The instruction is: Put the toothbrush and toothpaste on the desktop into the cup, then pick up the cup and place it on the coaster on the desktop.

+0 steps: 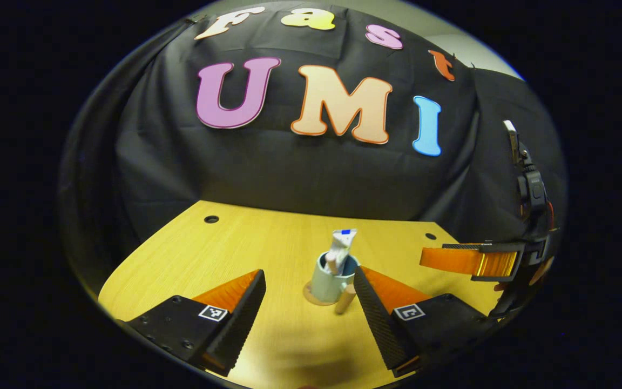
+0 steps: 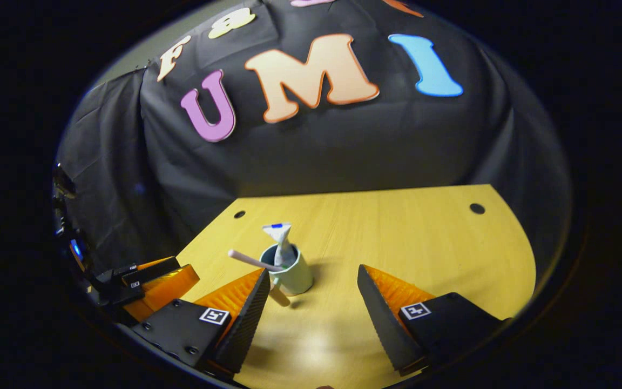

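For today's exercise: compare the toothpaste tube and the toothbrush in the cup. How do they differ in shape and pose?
The toothpaste tube stands nearly upright, its flat crimped end on top; the toothbrush leans far over, its handle sticking out past the rim. The toothpaste tube is broad and tapering; the toothbrush is a thin, even stick. Both sit inside the cup on the wooden desktop, and neither gripper touches them.

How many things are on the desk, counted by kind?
Cup: 1
Toothpaste tube: 1
Toothbrush: 1
Coaster: 1
Total: 4
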`<state>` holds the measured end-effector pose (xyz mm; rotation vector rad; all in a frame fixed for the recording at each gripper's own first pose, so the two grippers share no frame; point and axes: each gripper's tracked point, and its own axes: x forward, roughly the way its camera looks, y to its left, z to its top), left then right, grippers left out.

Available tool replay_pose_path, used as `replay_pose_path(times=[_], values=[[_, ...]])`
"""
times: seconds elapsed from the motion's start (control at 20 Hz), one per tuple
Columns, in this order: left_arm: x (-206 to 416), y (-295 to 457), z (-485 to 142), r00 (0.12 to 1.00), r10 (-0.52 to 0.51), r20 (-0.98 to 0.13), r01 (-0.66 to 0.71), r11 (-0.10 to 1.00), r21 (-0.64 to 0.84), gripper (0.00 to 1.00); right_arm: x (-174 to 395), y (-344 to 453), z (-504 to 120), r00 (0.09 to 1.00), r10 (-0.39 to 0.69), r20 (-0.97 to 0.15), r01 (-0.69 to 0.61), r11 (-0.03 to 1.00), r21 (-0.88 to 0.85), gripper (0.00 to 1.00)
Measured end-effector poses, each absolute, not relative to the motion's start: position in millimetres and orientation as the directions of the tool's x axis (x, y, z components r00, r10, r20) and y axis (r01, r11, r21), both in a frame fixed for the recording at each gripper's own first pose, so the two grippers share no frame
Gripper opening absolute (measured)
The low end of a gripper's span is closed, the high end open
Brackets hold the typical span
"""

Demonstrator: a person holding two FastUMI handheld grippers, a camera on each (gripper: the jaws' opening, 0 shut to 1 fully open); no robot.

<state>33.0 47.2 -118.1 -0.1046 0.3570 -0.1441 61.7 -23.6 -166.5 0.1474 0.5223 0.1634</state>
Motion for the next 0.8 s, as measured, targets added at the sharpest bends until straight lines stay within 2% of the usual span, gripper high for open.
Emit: replay_pose_path(times=[0.15,0.35,0.5,0.8], values=[[32,21,-94,0.942,-0.172,-0.289,0.14,0.982,-0.129,0.95,44,-58,-126,0.928,0.116,-0.355,-0.08,0.99,0.115,0.99],[27,-4,-66,0.957,-0.183,-0.223,0.159,0.98,-0.122,0.95,17,-86,-90,0.976,0.038,-0.215,-0.021,0.997,0.076,0.99],[25,-13,-34,0.977,-0.179,-0.112,0.166,0.979,-0.118,0.95,7,-103,-60,0.996,-0.017,-0.091,0.021,0.999,0.04,0.99],[29,-16,5,0.989,-0.151,-0.009,0.15,0.987,-0.057,0.94,12,-123,-27,0.999,-0.048,-0.006,0.048,0.997,0.063,0.99]])
